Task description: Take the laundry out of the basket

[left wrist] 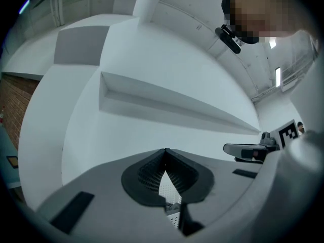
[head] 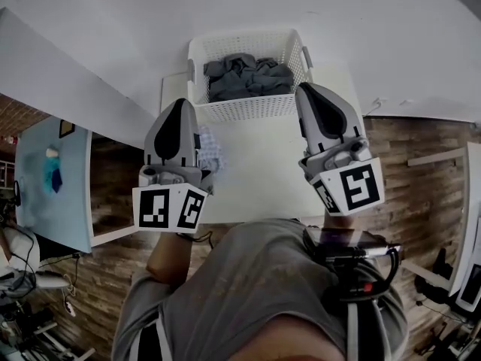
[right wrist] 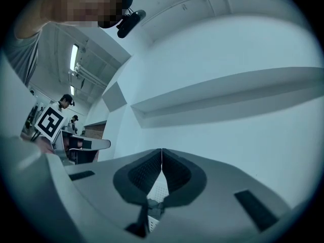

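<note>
Head view: grey laundry [head: 248, 77] is lying in the white basket [head: 248, 110] on the table [head: 259, 168], the left gripper [head: 180, 104] and right gripper [head: 307, 89] hovering just before it. Left gripper view: its jaws are meeting, holding nothing. Right gripper view: its jaws are likewise pressing together, empty.

- Left gripper [head: 182, 104], right gripper [head: 306, 89]: smooth grey plastic, ribbed black pads [left wrist: 147, 173].
- White latticed basket [head: 244, 109] ahead of them: matt plastic.
- Dark grey laundry [head: 244, 77] inside: crumpled cloth.
- White table [head: 255, 171] beneath them: smooth, matt.
</note>
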Demonstrator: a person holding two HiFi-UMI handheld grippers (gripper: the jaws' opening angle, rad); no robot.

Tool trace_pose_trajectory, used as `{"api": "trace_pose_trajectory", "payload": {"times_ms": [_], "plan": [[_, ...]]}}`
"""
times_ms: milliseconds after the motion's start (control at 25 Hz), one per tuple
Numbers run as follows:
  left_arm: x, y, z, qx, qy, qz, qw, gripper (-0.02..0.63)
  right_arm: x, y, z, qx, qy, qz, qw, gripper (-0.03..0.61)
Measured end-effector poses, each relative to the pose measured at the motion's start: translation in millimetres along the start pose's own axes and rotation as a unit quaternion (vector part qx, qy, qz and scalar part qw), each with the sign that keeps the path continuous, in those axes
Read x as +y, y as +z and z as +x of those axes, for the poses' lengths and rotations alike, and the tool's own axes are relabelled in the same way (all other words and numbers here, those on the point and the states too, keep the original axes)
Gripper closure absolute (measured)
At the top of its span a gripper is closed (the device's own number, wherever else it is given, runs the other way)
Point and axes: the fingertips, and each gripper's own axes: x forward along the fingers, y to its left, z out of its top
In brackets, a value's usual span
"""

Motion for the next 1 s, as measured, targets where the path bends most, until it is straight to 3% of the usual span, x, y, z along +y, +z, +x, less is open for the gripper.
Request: {"api": "trace_pose_trajectory", "payload": {"times_ms": [520, 760, 1000], "plan": [[24, -7, 73, 0.002, 0.016, -0.019, 0.9997, 0.606, -59, -6, 92, 0.018, 0.024, -0.031, 0.999, 0.571], [44, -23, 103, 0.017, 0.030, -0.035, 0.9988, 0.606, -64, -36, 153, 0.039, 0.080, -0.021, 0.996, 0.569], [70, -44, 129, 0.029, 0.043, -0.054, 0.9972, 0.606, -46, -102, 205, 0.101, 0.156, -0.008, 0.983, 0.569]]}}
